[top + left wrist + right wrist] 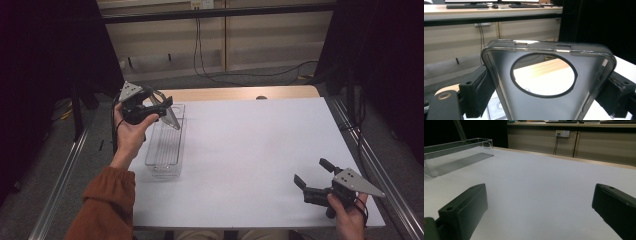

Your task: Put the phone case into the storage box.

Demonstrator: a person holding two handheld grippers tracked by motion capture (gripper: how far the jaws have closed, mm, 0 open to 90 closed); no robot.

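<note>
I am holding the left gripper [161, 106] raised at about ten o'clock on the table [250, 150], and its jaws are clamping a translucent dark phone case [170, 116] by its two long edges. In the left gripper view the phone case [549, 105] is standing between the jaws with its round camera cutout facing me and the pale table showing through the hole. The case is hanging over the far end of a clear plastic tray [165, 145], which is lying lengthwise along the table's nine o'clock side; I cannot tell whether the case is touching it. The right gripper [314, 175] is sitting low at about four o'clock, its jaws spread wide apart and gripping nothing, with bare white table between them in the right gripper view, the tray [456, 157] off at its ten o'clock.
</note>
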